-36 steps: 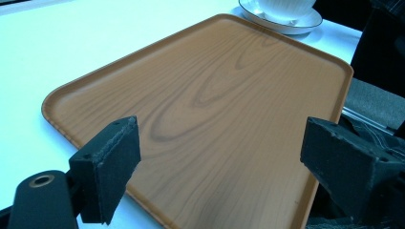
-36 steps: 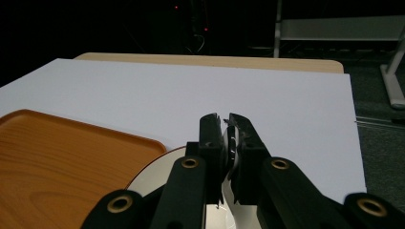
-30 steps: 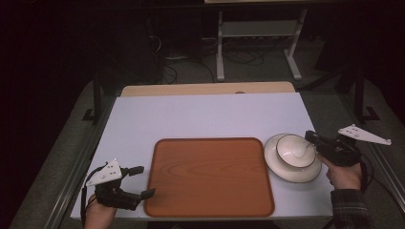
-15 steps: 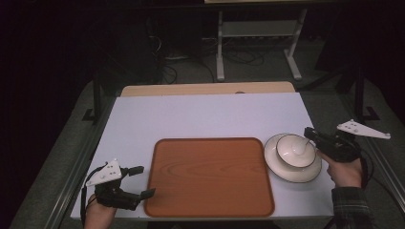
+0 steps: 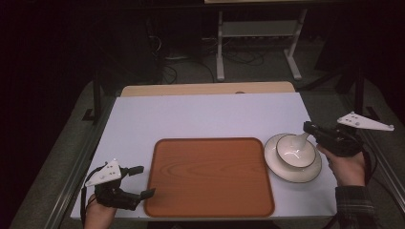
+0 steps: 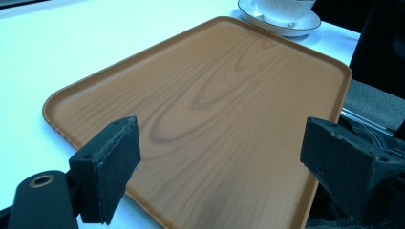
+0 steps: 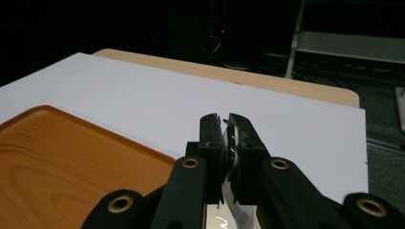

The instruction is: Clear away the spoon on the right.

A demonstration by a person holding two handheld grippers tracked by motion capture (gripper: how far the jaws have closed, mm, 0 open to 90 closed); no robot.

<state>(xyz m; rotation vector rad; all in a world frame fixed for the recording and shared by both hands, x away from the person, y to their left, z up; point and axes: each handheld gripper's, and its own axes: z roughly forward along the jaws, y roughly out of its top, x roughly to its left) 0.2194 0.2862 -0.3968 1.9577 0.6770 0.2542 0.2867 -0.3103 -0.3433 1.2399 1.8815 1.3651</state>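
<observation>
While pinched: right gripper (image 5: 309,130), spoon (image 5: 300,140).

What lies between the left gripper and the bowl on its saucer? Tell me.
The wooden tray spans that stretch, bare on top. The high view shows it between the left gripper and the bowl; the left gripper view shows the saucer past its far edge.

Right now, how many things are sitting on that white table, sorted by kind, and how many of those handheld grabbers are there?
Rectangular brown wood-grain tray: 1
Round white saucer with a dark rim line: 1
White cup on the saucer, pinched at its rim by the right gripper: 1
Handheld black grippers, counting the left gripper, fingers apart: 2
Total: 5
</observation>
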